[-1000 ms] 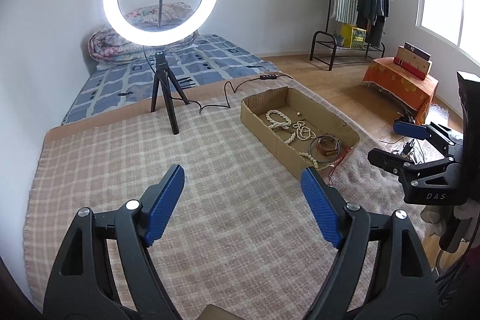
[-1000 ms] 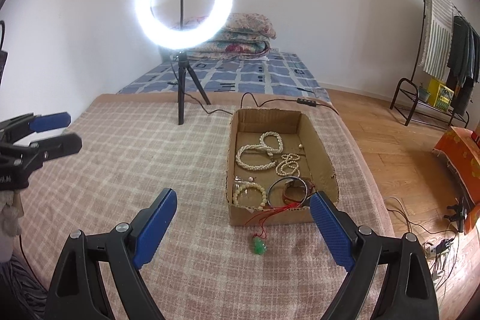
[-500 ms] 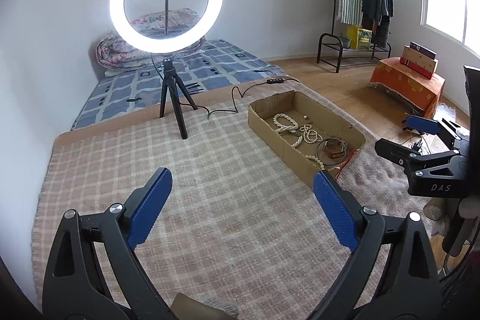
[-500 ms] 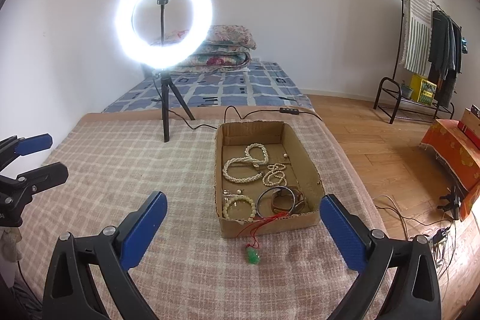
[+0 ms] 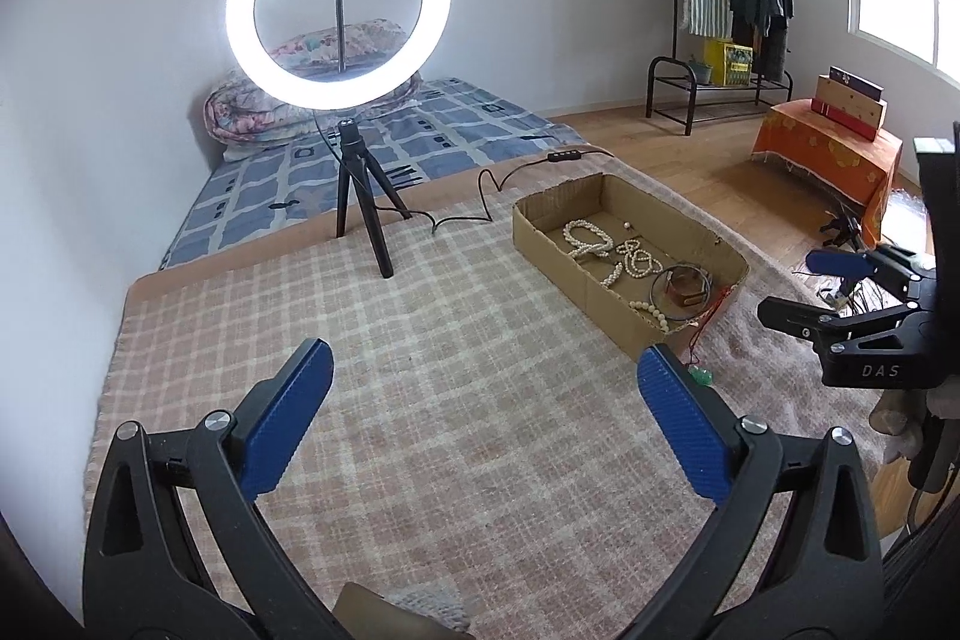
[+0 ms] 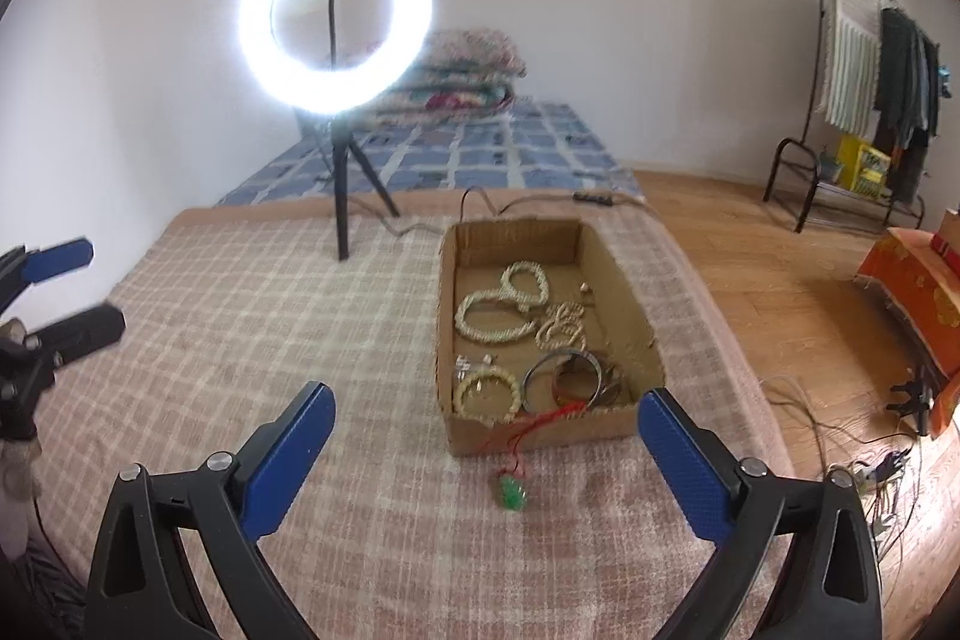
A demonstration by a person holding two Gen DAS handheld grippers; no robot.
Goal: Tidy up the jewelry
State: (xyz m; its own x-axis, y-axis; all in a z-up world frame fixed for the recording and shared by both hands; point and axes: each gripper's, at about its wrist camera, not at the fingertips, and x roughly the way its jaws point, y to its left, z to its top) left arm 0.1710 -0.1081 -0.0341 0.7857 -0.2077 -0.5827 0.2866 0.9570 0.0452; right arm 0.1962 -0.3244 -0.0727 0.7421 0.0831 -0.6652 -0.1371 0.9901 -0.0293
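Two grippers are hovering empty: left gripper [image 5: 480, 424] wide open, right gripper [image 6: 483, 466] closing slightly. Jewelry is lying in the box [image 6: 447, 316] mid-frame; the pendant [image 6: 511, 490] is trailing outside, probably awaiting pickup.

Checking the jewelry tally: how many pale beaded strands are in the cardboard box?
3: a long looped strand toward the far end, a small tangled one to its right, a bracelet at the near-left corner. More may be hidden.

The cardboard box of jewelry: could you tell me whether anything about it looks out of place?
Yes. A green pendant lies outside the cardboard box on the checked blanket, its red cord trailing over the box's near wall. The bead strands and bangles lie inside.
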